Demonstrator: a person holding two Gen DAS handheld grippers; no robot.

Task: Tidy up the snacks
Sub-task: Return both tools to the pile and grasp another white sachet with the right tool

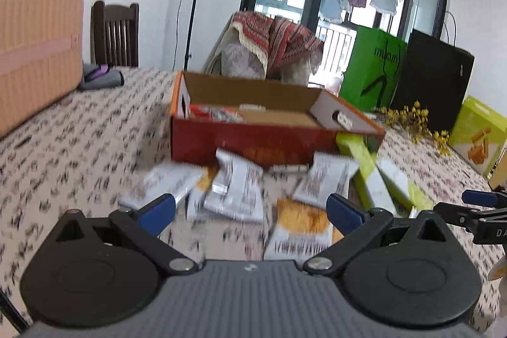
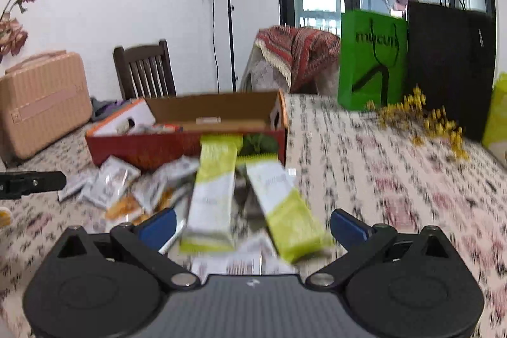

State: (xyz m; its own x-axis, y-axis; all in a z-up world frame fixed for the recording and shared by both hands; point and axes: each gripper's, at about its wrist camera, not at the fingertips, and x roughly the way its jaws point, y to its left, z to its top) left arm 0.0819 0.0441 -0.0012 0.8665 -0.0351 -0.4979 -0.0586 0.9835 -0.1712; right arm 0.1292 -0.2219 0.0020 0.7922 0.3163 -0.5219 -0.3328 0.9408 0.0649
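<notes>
Reaching for the loose snacks in front of the box

I am holding both tongs spread and empty: left tongs over the white-and-orange packets, right tongs over two green bars leaning toward the red box just ahead. Next, I judge, closing on one bar and lifting it into the box.

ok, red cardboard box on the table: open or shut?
Open. The red cardboard box has no lid on top; its brown interior is exposed, with a few snack packets lying inside at one end.
</notes>
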